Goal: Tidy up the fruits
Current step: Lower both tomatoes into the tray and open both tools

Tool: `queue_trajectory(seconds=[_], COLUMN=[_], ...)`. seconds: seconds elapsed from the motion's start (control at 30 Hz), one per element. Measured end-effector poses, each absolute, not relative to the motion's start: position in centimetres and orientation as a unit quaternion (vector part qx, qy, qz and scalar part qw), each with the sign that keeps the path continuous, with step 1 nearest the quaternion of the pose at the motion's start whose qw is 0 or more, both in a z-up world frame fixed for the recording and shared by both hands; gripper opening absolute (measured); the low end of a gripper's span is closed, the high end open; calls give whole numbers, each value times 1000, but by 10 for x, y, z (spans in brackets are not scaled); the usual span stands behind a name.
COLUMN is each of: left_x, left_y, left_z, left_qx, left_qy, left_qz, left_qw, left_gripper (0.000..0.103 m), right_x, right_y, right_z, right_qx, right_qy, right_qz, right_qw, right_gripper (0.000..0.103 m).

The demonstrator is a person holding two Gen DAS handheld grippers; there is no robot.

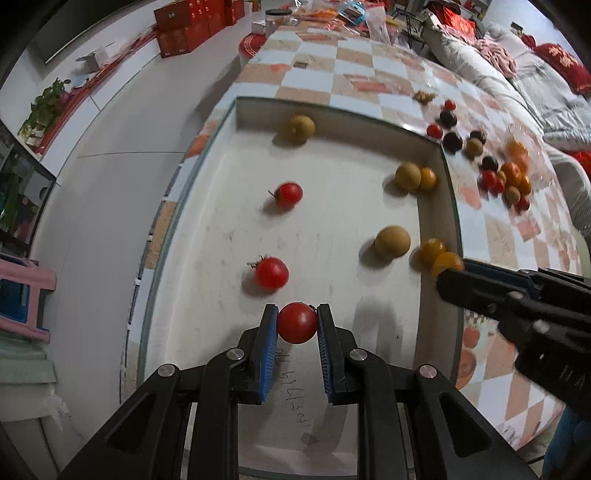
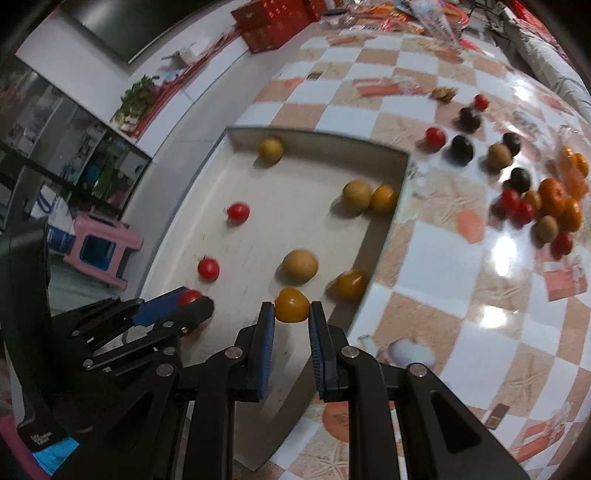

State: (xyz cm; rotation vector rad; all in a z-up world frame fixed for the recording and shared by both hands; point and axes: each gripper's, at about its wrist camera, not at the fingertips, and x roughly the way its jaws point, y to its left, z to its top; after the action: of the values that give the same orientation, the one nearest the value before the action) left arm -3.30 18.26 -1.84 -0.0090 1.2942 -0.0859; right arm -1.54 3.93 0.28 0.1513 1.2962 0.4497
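Note:
A white tray (image 1: pixel 332 229) with a grey rim sits on the checkered table. My left gripper (image 1: pixel 297 322) is shut on a red tomato (image 1: pixel 297 322) above the tray's near left part; it also shows in the right wrist view (image 2: pixel 192 301). My right gripper (image 2: pixel 291 310) is shut on a yellow-orange fruit (image 2: pixel 291 304) above the tray's near right side; it shows in the left wrist view (image 1: pixel 445 271). In the tray lie two red tomatoes (image 1: pixel 272 272), brown round fruits (image 1: pixel 392 241) and orange ones (image 1: pixel 432 249).
A loose pile of red, dark, brown and orange fruits (image 2: pixel 532 206) lies on the table right of the tray (image 2: pixel 388 236). Clutter and red boxes (image 1: pixel 184 29) stand at the far end. A pink stool (image 2: pixel 99 251) stands on the floor at left.

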Motion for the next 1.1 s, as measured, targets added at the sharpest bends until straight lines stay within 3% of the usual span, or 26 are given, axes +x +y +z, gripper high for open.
queue_trajectory(seconds=[0.6,0.73,0.8,0.83,0.87,1.0,1.1], left_x=[-46,-44,-44,-46,-46,-48,-47], left_y=[169,168,171,171,172,172,171], left_z=[-38,-38,-36,-32,-27,-28,-28], left_qx=[32,30,25,24,29,29,29], left_qy=[614,617,617,606,596,601,609], left_qz=[-43,-43,-44,-42,-35,-34,-33], left_qw=[788,785,786,794,801,798,792], left_gripper=[23,24,51,74,82,82,82], right_x=[-4,-2,-2,-5,-5,-7,-8], right_y=[66,64,62,63,63,61,57], right_z=[-39,-40,-38,-37,-35,-30,-23], right_qx=[11,16,23,26,29,35,46], right_qy=[651,653,653,652,651,649,647], right_qz=[219,217,220,221,223,226,232], right_qw=[727,725,725,724,725,726,725], right_gripper=[21,25,29,32,34,42,55])
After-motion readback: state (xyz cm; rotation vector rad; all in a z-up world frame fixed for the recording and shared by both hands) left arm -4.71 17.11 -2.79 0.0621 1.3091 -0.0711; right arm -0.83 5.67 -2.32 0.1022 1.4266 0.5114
